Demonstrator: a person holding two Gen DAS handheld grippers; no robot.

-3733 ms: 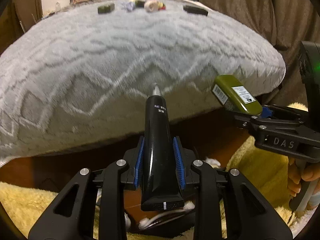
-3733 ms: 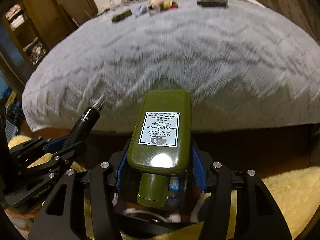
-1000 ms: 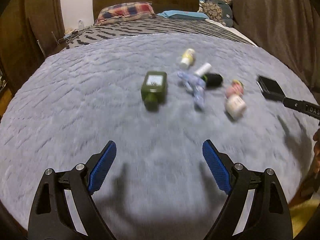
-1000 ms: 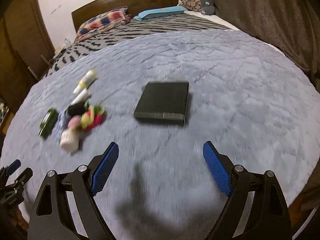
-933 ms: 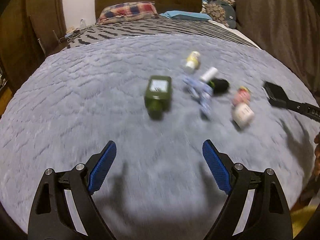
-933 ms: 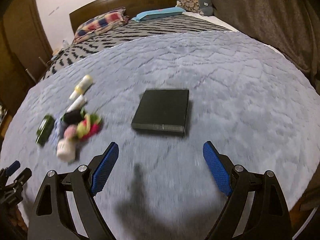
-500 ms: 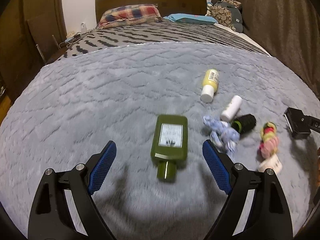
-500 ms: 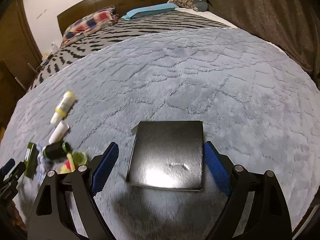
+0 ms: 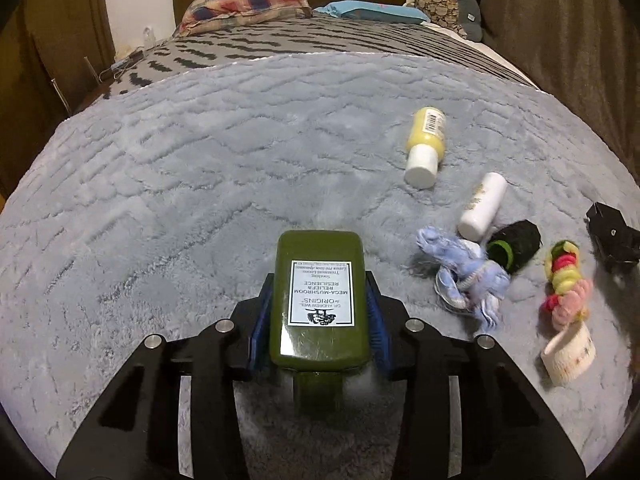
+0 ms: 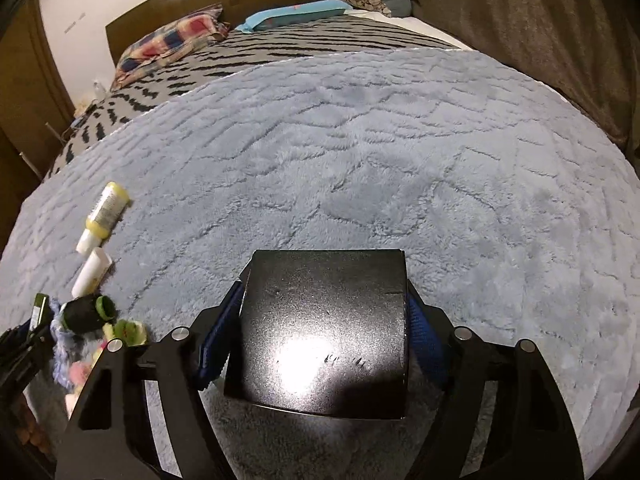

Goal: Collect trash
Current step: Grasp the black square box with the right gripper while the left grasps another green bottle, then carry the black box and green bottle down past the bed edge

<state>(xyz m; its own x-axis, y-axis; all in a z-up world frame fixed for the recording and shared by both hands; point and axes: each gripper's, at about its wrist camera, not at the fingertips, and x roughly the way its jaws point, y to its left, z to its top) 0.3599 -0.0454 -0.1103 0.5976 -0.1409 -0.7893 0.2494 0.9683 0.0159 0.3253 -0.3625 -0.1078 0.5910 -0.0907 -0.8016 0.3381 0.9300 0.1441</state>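
- Olive-green plastic is gripped by the left gripper (image 9: 318,312): the green bottle (image 9: 318,300) is pinched flat-side up between the blue pads (image 9: 376,320), cap toward the camera, its narrow width being spanned so that it should not slip.
- Closure on the bottle's sides is shown; whether it is lifted clear of the grey blanket (image 9: 180,168) cannot be told.
- A black box (image 10: 324,332) is bracketed by the right gripper (image 10: 324,328), the pads set against its two side edges, apparently clamped across its width.
- Left on the blanket, near one another, are the yellow bottle (image 9: 426,140), white tube (image 9: 482,204), black roll (image 9: 516,244), blue cloth (image 9: 466,272), knitted scrap (image 9: 566,284) and white cup (image 9: 568,356).
- Collection is judged partly done; both held pieces presumably need carrying off the bed.
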